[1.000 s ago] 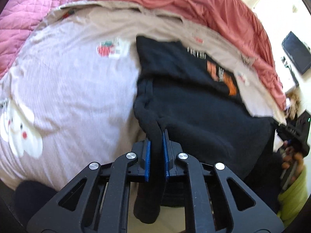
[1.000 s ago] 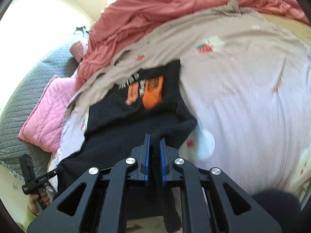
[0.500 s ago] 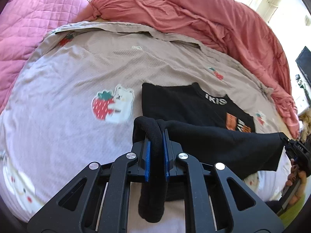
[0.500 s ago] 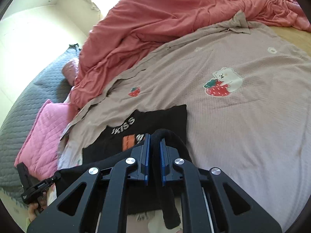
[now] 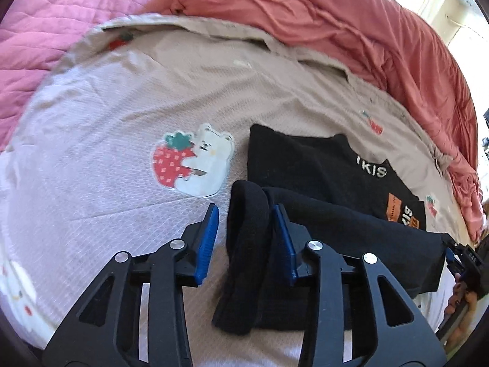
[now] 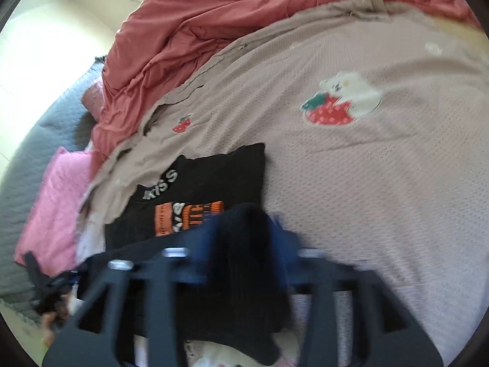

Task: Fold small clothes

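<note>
A small black shirt (image 5: pixel 308 165) with white letters and an orange patch lies on the bed, its lower half folded up over itself. My left gripper (image 5: pixel 244 211) stands over the fold's left corner with its jaws opening. The thick black hem (image 5: pixel 244 229) hangs between the blue pads, leaning on the right one and clear of the left. In the right wrist view, which is blurred, my right gripper (image 6: pixel 244 223) is opening too, with the shirt's (image 6: pixel 214 177) other corner between its pads. The right gripper (image 5: pixel 461 257) also shows at the fold's far end.
The bed cover (image 5: pixel 107 153) is pale with a strawberry-and-bear print (image 5: pixel 192 165). A crumpled coral duvet (image 5: pixel 351 30) runs along the back. A pink quilted pillow (image 5: pixel 45 15) lies at the left, with a grey quilted blanket (image 6: pixel 36 140) beyond it. A hand (image 5: pixel 458 299) holds the right gripper.
Both grippers carried the black hem up over the shirt while shut on it. Their jaws have now parted, and the hem hangs loose between the pads.
</note>
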Motion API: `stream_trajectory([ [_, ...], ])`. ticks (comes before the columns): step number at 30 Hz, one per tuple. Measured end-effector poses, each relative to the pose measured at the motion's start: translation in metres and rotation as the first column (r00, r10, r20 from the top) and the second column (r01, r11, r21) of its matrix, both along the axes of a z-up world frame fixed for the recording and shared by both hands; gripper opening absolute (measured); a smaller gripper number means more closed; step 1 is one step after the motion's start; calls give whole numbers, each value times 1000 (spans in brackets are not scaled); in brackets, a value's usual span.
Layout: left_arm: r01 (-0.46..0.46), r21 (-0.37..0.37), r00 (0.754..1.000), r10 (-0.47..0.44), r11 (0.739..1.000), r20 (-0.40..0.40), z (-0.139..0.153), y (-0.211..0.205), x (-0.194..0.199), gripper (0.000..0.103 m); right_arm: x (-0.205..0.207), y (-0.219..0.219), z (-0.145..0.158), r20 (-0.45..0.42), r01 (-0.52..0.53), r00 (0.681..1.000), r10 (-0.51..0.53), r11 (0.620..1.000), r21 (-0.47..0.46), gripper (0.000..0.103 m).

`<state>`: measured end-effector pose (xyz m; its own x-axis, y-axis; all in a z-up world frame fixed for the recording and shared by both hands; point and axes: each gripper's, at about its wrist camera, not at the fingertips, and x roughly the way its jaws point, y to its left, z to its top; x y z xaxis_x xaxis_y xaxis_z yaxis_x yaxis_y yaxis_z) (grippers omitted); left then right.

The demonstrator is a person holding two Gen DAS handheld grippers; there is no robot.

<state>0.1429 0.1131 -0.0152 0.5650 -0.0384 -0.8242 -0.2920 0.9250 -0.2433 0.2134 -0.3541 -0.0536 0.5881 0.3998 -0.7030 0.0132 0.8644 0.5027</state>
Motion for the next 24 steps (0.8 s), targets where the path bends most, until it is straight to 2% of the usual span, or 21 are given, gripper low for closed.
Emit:
stream_trajectory([
  [2, -11, 20, 1000, 11, 1000, 7, 7, -2, -12, 39, -3, 2, 5, 15, -11, 1000, 12, 998, -60, 51],
  [4, -8, 19, 1000, 7, 1000, 15, 13, -6, -27, 40, -8, 4, 10, 29, -19, 999, 22, 995, -99, 51],
  [8, 43, 11, 999, -43, 999, -9, 13, -21, -49, 49, -20, 10, 13, 23, -66, 997, 68, 995, -73, 51],
  [10, 77, -34, 996, -78, 996, -37, 7, -31, -55, 51, -29, 12, 11, 3, -66, 998, 66, 997, -50, 51],
  [14, 87, -90, 993, -94, 992, -78, -8, -41, -62, 56, -49, 9, 1, -67, -40, 997, 42, 999, 24, 52],
  [18, 90, -123, 989, -103, 988, -105, -23, -52, -64, 57, -68, 9, -11, -127, -47, 991, 47, 999, 7, 57],
  [22, 106, -150, 984, -126, 983, -125, -36, -70, -54, 57, -70, 11, -13, -136, -60, 989, 62, 998, 19, 57],
  [24, 98, -135, 984, -116, 986, -132, -38, -75, -49, 57, -67, 13, -17, -144, -72, 987, 74, 997, 19, 57],
])
